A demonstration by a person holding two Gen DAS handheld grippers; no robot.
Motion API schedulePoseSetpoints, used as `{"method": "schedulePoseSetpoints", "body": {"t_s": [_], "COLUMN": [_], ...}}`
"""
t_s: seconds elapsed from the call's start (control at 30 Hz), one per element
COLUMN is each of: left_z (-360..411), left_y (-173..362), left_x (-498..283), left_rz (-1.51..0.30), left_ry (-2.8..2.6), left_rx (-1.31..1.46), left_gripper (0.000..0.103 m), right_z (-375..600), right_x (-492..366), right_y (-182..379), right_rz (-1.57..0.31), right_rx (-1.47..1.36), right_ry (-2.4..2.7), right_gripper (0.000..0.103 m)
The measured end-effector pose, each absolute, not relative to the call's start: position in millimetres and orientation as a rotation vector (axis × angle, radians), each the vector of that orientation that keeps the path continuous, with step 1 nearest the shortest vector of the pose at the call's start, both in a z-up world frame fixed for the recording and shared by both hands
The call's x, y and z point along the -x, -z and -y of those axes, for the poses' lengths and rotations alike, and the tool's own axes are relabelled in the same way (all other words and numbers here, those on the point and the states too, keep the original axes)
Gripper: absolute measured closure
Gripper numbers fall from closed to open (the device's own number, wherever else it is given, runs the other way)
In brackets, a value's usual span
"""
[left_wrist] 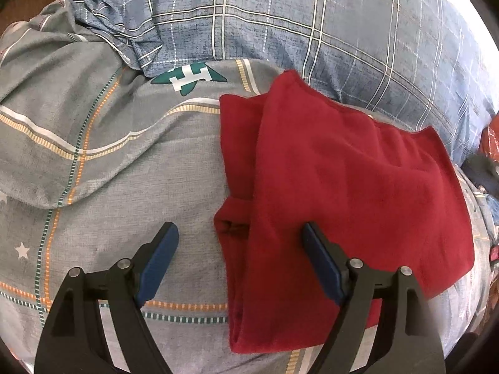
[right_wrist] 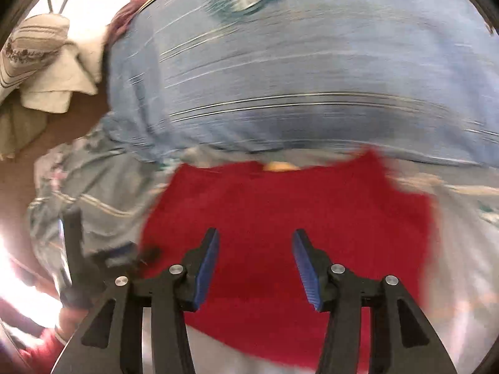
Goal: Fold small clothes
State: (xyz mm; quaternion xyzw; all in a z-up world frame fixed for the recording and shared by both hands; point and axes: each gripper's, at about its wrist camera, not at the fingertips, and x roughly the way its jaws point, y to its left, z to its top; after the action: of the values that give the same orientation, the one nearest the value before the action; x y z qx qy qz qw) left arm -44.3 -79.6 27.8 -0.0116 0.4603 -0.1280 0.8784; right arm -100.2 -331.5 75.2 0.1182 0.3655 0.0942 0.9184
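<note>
A folded dark red fleece garment [left_wrist: 343,193] is laid flat on a bed covered with grey checked bedding [left_wrist: 109,171], below a blue plaid pillow [left_wrist: 312,25], while the left gripper [left_wrist: 240,233] and right gripper [right_wrist: 255,240] are held above it, fingers spread wide and empty.

The left wrist view is sharp and evenly daylit, with soft shadows in the bedsheet [left_wrist: 103,168] folds and white glare at the upper right edge. The right wrist view is heavily motion-blurred, smearing the red garment [right_wrist: 280,218]; glare blows out its lower left. Fisheye curvature bends both frames' dark-cornered edges.
</note>
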Motion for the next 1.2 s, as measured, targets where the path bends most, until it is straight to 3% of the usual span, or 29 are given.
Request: {"method": "schedulePoseSetpoints", "body": {"t_s": [0.23,0.4,0.47,0.5,0.53,0.7,0.93,1.03,1.07,1.1,1.13,1.2], "left_z": [73,71,71,71,70,65,66,65,65,64,64,63], "left_y": [-23,-21,-22,-22,-22,-22,-20,-20,-20,-20,-20,-20], "left_x": [38,36,37,37,37,33,29,30,30,30,30,30], "left_rz": [-1.000,-1.012,-1.006,-1.004,-1.006,-1.020,-1.018,-1.019,-1.021,-1.022,-1.023,-1.023], "left_ry": [0.289,0.294,0.295,0.295,0.294,0.292,0.276,0.278,0.280,0.280,0.280,0.279], "left_rx": [0.084,0.104,0.099,0.101,0.105,0.144,0.134,0.135,0.137,0.139,0.143,0.146], "left_gripper": [0.021,0.020,0.020,0.020,0.020,0.020,0.020,0.020,0.020,0.020,0.020,0.020], "right_z": [253,201,190,188,186,187,174,185,188,194,198,204], "right_x": [-11,-44,-53,-56,-59,-54,-68,-59,-55,-50,-44,-37], "right_y": [-57,-43,-32,-28,-22,-30,-7,-17,-21,-26,-31,-40], "right_rz": [-0.903,-0.974,-1.000,-1.006,-1.015,-0.924,-0.949,-0.958,-0.958,-0.953,-0.939,-0.926], "right_rx": [-0.301,-0.136,-0.058,-0.031,-0.006,-0.060,-0.059,-0.153,-0.170,-0.177,-0.176,-0.157], "right_ry": [-0.312,-0.284,-0.250,-0.234,-0.220,-0.269,-0.312,-0.366,-0.371,-0.370,-0.369,-0.355], "right_gripper": [0.048,0.047,0.057,0.087,0.100,0.100,0.100,0.088,0.079,0.053,0.036,0.034]}}
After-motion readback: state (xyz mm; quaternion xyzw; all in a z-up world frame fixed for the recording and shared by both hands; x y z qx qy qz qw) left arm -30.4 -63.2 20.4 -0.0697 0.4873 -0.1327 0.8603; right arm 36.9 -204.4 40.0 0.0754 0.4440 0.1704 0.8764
